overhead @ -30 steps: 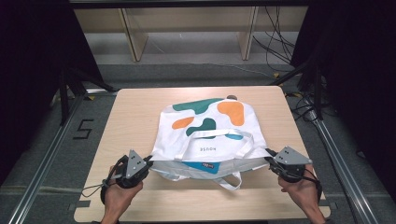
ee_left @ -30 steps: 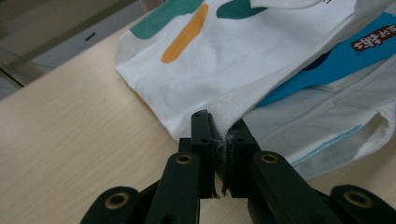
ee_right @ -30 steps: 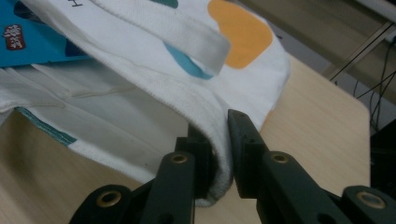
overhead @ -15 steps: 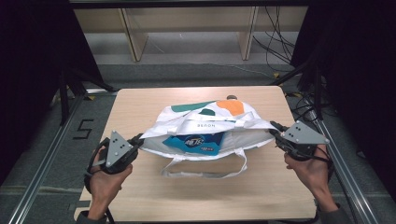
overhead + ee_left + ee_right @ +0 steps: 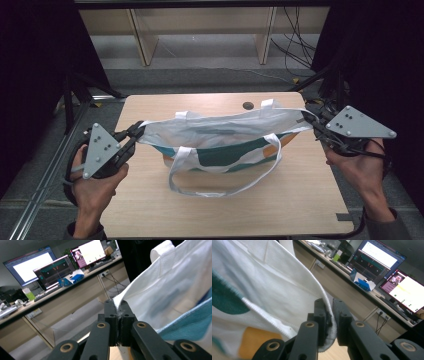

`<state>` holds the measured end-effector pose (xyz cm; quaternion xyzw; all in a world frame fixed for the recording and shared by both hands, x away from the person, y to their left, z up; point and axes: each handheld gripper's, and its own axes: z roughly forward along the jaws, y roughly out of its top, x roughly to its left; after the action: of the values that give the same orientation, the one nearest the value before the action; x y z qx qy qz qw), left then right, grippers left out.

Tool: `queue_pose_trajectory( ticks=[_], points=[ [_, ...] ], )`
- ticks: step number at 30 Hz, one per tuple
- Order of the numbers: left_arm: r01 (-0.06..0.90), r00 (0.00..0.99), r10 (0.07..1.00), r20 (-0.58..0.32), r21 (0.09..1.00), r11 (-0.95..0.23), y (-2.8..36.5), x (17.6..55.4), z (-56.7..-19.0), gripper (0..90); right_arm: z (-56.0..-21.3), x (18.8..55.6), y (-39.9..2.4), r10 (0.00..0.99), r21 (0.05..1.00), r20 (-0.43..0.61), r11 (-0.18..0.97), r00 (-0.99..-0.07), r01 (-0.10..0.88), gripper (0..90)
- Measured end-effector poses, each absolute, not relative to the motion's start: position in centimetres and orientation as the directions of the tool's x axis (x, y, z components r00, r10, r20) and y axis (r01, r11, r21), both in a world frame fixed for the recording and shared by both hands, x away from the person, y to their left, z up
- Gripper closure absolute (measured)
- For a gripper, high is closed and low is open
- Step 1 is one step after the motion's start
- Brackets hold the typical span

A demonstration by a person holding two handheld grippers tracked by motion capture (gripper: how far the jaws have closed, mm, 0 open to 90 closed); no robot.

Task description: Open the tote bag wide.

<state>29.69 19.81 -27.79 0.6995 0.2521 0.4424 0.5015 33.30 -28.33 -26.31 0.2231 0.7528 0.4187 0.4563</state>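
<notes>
A white tote bag [image 5: 225,135] with teal and orange patches hangs stretched above the wooden table [image 5: 225,215]. My left gripper [image 5: 138,131] is shut on the bag's left top corner. In the left gripper view the jaws [image 5: 118,306] pinch the white hem of the bag [image 5: 162,290]. My right gripper [image 5: 307,118] is shut on the right top corner. The right gripper view has the bag's edge [image 5: 262,285] clamped between the jaws [image 5: 328,308]. One white handle [image 5: 225,190] droops in a loop toward the table, and another handle [image 5: 268,104] pokes up at the far rim.
A small round grommet [image 5: 248,105] sits in the table's far edge. Wooden shelf legs [image 5: 140,40] and floor cables [image 5: 295,45] lie beyond the table. Metal frame rails [image 5: 45,170] run along both sides. A desk with monitors [image 5: 50,267] appears in the gripper views.
Both grippers have risen with the bag's corners in them. The bag has come up off the table and now hangs taut between them, one handle dangling.
</notes>
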Motion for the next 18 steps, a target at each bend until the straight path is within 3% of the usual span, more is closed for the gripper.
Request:
queue_pose_trajectory(
  ticks=[5, 8, 18],
  points=[
    [-0.041, 0.524, 0.796, 0.302, 0.943, -0.331, 19.8, 31.2, -28.0, 87.2, -25.9, 33.9, -28.4, 0.722, 0.837, -0.493, 0.547, -0.485, -0.036, 82.6],
    [0.008, 0.566, 0.8, 0.2, 0.969, -0.248, 20.2, 32.3, -29.9, 86.9, -27.5, 35.1, -28.7, 0.735, 0.85, -0.451, 0.526, -0.507, 0.007, 82.6],
    [0.088, 0.618, 0.777, 0.117, 0.972, -0.216, 20.8, 32.6, -32.5, 86.0, -28.9, 35.4, -28.7, 0.732, 0.854, -0.424, 0.519, -0.533, 0.033, 82.4]
  ],
)
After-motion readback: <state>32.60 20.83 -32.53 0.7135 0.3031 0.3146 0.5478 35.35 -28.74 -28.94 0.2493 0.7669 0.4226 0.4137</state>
